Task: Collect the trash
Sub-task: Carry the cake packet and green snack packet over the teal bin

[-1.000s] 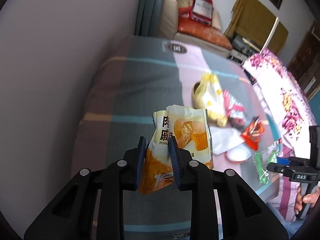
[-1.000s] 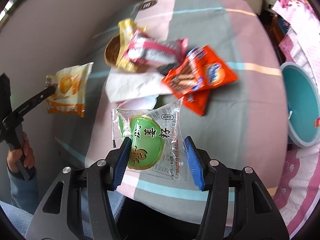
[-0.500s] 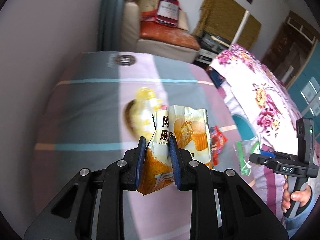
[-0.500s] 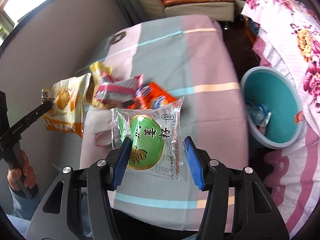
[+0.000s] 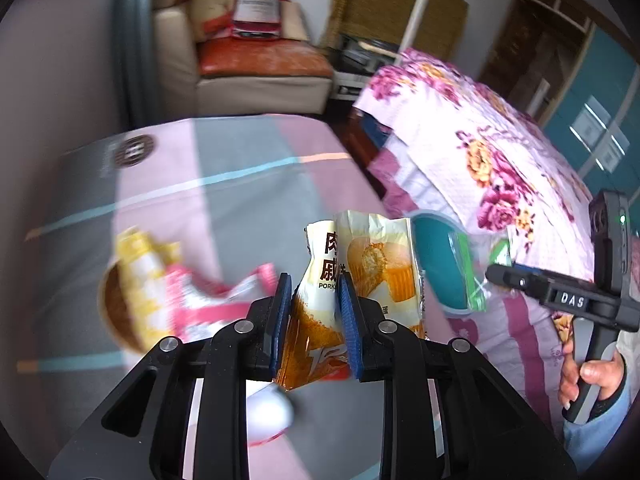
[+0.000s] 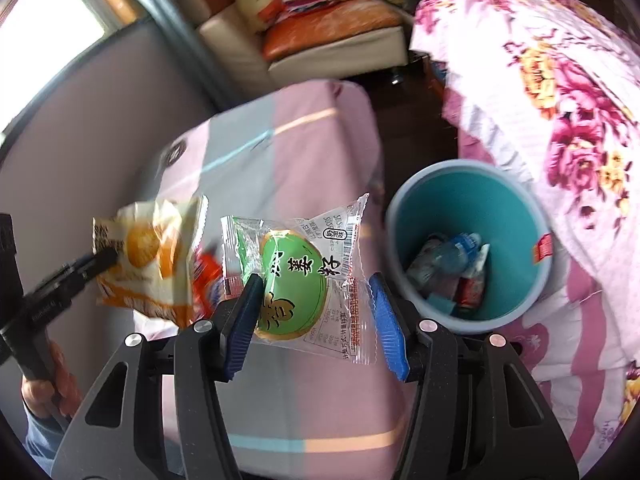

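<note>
My left gripper (image 5: pixel 312 312) is shut on an orange and white cake wrapper (image 5: pixel 360 264), held above the table. The same wrapper shows in the right wrist view (image 6: pixel 148 252). My right gripper (image 6: pixel 316 312) holds a clear wrapper with a green label (image 6: pixel 296 276); its jaws stand wide with the wrapper between them. A teal trash bin (image 6: pixel 472 200) with several pieces of trash inside stands on the floor right of the table, also in the left wrist view (image 5: pixel 436 256). The right gripper's body (image 5: pixel 560 300) shows at the right of the left wrist view.
A yellow wrapper (image 5: pixel 140 276), a pink wrapper (image 5: pixel 216 300) and a white lid (image 5: pixel 268 412) lie on the striped tablecloth (image 5: pixel 224 184). A red wrapper (image 6: pixel 206 276) lies there too. A floral bedspread (image 6: pixel 560 92) is at the right, a sofa (image 5: pixel 256 68) behind.
Both grippers have swung right with their wrappers, away from the table's trash pile and toward the teal bin. The bin now sits closer to the right gripper.
</note>
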A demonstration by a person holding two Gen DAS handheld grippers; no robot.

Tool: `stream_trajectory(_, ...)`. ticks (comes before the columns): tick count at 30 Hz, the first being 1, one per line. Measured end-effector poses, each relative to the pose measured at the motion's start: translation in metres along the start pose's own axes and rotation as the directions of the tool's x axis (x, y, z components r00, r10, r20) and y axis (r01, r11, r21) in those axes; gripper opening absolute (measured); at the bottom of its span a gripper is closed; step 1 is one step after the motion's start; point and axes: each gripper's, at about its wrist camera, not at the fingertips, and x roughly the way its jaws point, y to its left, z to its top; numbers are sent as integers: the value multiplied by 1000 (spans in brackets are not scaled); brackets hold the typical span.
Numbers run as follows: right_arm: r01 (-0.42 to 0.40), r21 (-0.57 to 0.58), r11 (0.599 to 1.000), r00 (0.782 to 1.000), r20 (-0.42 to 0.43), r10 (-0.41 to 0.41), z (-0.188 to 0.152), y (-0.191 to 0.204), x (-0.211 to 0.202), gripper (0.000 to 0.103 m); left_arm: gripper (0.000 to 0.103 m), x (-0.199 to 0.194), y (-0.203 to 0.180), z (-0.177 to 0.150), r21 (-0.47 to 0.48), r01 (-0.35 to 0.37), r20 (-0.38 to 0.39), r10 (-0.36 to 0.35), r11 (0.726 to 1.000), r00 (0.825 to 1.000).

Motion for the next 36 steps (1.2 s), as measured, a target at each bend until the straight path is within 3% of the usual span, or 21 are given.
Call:
stream_trajectory(8, 65, 91, 994, 995, 68, -71, 14, -65, -15, 52, 25, 54, -61, 24, 78, 61, -65, -56, 995, 996)
stream_trajectory(18, 95, 209, 973, 992, 58, -110, 15, -134, -14, 52, 25, 114, -114, 36, 137, 86, -153, -65, 987, 986)
stream_trajectory(33, 128, 248, 960, 989, 41, -142, 30, -173, -4, 53, 26, 178, -163, 39, 202, 135, -241, -85, 970, 967)
stream_trajectory(36, 137, 255, 957, 988, 36, -151, 32, -178, -3, 53, 34, 187, -172, 37, 209, 148, -253, -92, 967, 963)
